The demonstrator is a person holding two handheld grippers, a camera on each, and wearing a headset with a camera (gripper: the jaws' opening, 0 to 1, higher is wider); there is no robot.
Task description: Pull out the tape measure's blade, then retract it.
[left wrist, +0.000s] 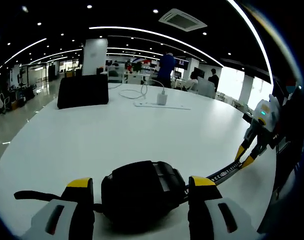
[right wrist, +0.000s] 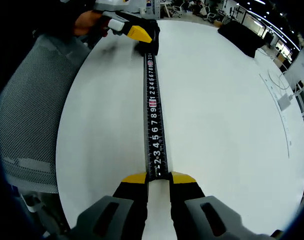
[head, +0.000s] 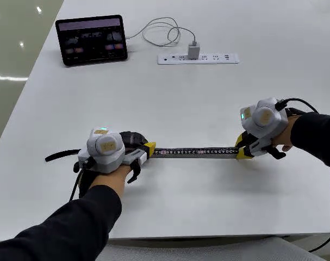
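Now the left claw [left wrist: 141, 182] clamps the rounded black rubbery tape-measure case [left wrist: 141, 197] on the smooth white counter [head: 208, 103], while the right claw [right wrist: 153, 177] pinches the tip of its flat black numbered blade [right wrist: 153, 115], stretched straight between them.

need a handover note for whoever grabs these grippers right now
Left gripper: shut on the tape measure case, which sits on the white table.
Right gripper: shut on the end of the blade.
The blade is out, lying flat along the table between the two grippers.
Done: the pull-out.
Left: retract the blade into the case, probably by bringing the right gripper toward the left one.
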